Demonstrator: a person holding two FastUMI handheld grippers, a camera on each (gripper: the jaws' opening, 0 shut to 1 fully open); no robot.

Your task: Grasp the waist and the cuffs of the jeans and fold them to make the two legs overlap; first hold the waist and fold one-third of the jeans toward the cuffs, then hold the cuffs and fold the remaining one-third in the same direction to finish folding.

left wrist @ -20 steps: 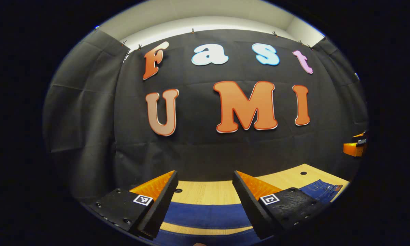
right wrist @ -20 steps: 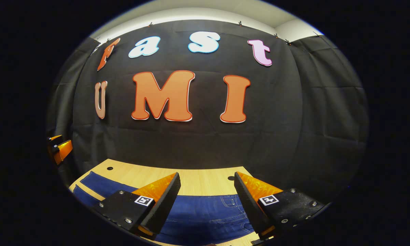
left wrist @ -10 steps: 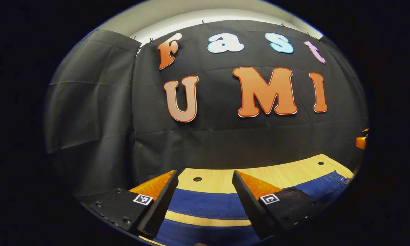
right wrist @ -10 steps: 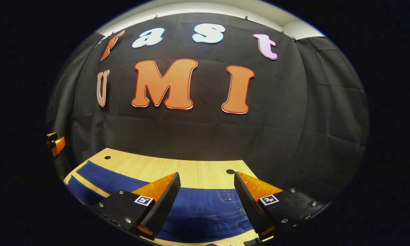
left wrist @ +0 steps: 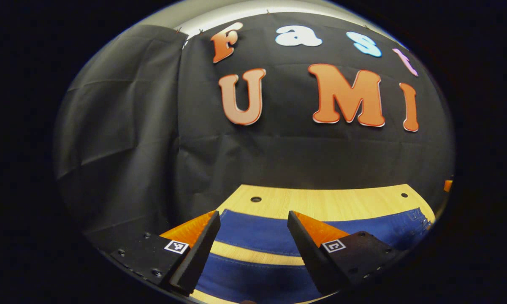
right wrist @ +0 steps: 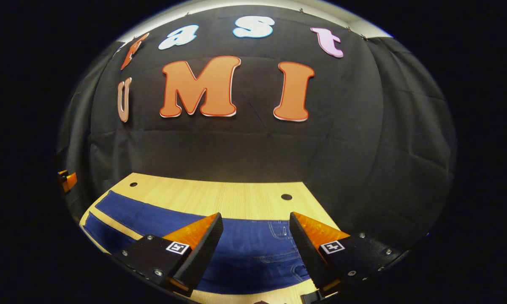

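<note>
jaws of the left gripper point(left wrist: 251, 236) stand wide apart with nothing between them, above the two legs of the jeans point(left wrist: 257, 232); a strip of bare table point(left wrist: 321, 202) shows between the legs. the lower leg is cut off at the bottom edge, and the cuffs are hidden behind the left finger. at the far right the denim bunches toward the waist, too squeezed by the lens to read clearly. right gripper point(right wrist: 256, 236) is likewise spread wide and empty, poised over the waist end, where pocket stitching shows. its right finger hides the waist edge. both legs run off to the left. a small orange shape at that view's left edge is probably the other gripper.
</note>
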